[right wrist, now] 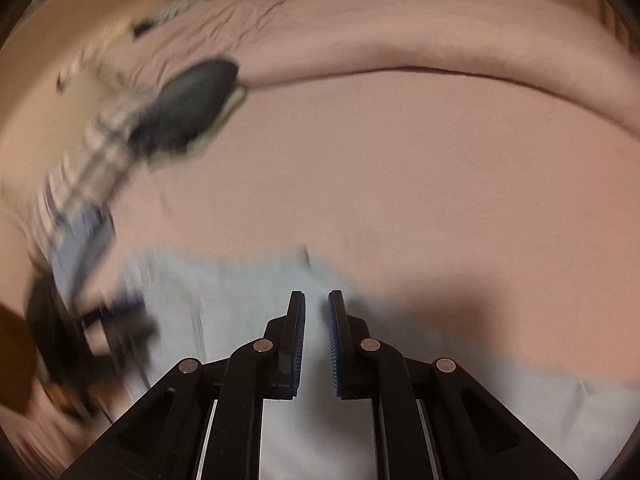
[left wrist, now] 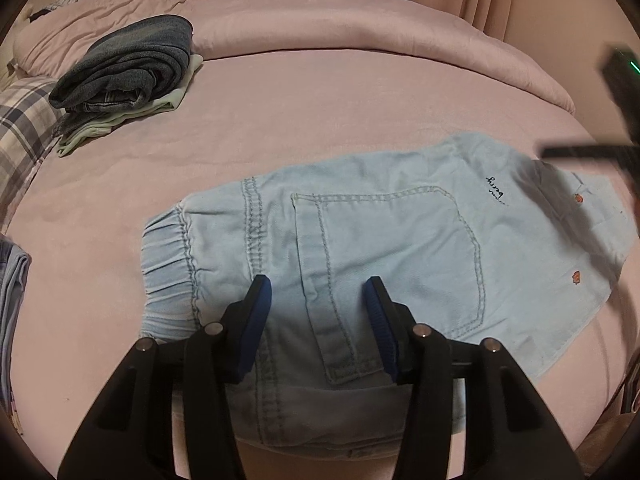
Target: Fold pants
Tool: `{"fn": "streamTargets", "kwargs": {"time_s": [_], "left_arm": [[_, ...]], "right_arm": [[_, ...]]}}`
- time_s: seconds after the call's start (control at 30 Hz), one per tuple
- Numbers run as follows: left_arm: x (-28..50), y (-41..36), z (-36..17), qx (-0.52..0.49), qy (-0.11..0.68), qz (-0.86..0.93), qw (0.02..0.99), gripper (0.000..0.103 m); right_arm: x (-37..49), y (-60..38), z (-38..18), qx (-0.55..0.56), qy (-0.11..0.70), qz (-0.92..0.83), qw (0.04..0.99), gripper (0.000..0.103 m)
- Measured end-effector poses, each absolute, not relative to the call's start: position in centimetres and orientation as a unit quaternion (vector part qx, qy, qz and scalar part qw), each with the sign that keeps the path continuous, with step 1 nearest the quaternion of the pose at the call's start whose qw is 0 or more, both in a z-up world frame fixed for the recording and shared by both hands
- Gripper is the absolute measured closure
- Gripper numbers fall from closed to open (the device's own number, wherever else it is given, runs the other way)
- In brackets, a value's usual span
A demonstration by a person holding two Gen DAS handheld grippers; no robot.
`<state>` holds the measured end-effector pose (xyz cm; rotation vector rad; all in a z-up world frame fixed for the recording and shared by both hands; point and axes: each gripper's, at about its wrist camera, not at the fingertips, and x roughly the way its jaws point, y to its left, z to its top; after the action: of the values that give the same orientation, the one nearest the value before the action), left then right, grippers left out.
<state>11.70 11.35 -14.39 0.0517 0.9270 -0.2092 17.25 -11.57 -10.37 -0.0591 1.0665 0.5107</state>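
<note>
Light blue denim pants [left wrist: 400, 248] lie flat on the pink bed, elastic waistband to the left and a back pocket facing up. My left gripper [left wrist: 318, 288] stands open just over the pocket near the waistband, blue pads apart with only flat fabric under them. The black body of the right tool [left wrist: 624, 80] shows at the right edge, above the leg end. In the blurred right wrist view my right gripper [right wrist: 317, 300] is shut to a narrow slit over the pale blue pants [right wrist: 240, 288]. I see no fabric pinched between its pads.
A stack of folded dark jeans [left wrist: 124, 76] on a pale green garment sits at the back left. A plaid pillow [left wrist: 20, 120] lies beside it. A rolled pink duvet [left wrist: 360, 32] runs along the back. Another folded blue garment [left wrist: 12, 280] is at the left edge.
</note>
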Motion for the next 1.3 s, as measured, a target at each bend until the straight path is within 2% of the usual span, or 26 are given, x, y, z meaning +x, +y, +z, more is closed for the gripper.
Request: {"fn": "streamTargets", "kwargs": {"time_s": [0.2,0.3,0.4,0.5,0.57,0.67,0.73,0.87,1.03,1.07,1.1,1.13,1.3], "left_arm": [[11.8,10.8,-14.6,0.053,0.449,-0.091,0.887,0.053],[11.9,10.6,-14.6,0.06,0.455,-0.085,0.884,0.053],[11.9,10.0,-14.2,0.07,0.468,-0.067,0.878,0.051],[11.1,9.0,-13.5,0.074,0.469,-0.065,0.877,0.038],[10.2,7.8,-12.7,0.076,0.461,-0.08,0.881,0.038],[9.2,5.0,-11.4,0.059,0.451,-0.125,0.882,0.037],[8.9,2.5,-10.9,0.045,0.451,-0.167,0.876,0.036],[9.1,-3.8,-10.9,0.051,0.458,-0.236,0.856,0.036],[10.1,-12.1,-11.9,0.037,0.475,-0.313,0.822,0.037],[10.3,-13.3,-12.1,0.029,0.48,-0.323,0.815,0.037],[10.7,-14.5,-12.4,0.022,0.487,-0.33,0.808,0.037],[11.1,-15.7,-12.9,0.017,0.496,-0.335,0.801,0.038],[12.0,-17.4,-15.3,0.019,0.521,-0.31,0.795,0.037]], "right_arm": [[6.5,-13.1,-14.9,-0.142,0.521,0.229,0.81,0.092],[2.5,-15.2,-14.2,-0.132,0.501,0.246,0.819,0.091],[0.5,-20.0,-12.8,-0.06,0.512,0.247,0.821,0.088],[-1.0,-27.1,-10.6,0.03,0.49,0.179,0.853,0.068],[-1.9,-32.8,-9.2,0.118,0.458,0.13,0.871,0.049],[-4.1,-41.7,-8.7,0.261,0.407,0.026,0.875,0.048],[-5.6,-46.3,-9.2,0.313,0.375,-0.04,0.872,0.047],[-6.2,-50.6,-10.6,0.341,0.362,-0.122,0.859,0.047],[-3.6,-51.1,-11.6,0.353,0.337,-0.09,0.868,0.047],[-2.9,-50.9,-11.7,0.346,0.338,-0.086,0.871,0.057],[-2.2,-50.6,-11.6,0.334,0.342,-0.084,0.874,0.071],[-1.8,-50.3,-11.5,0.328,0.346,-0.078,0.876,0.09],[-3.0,-50.7,-9.8,0.34,0.334,-0.056,0.877,0.092]]}}
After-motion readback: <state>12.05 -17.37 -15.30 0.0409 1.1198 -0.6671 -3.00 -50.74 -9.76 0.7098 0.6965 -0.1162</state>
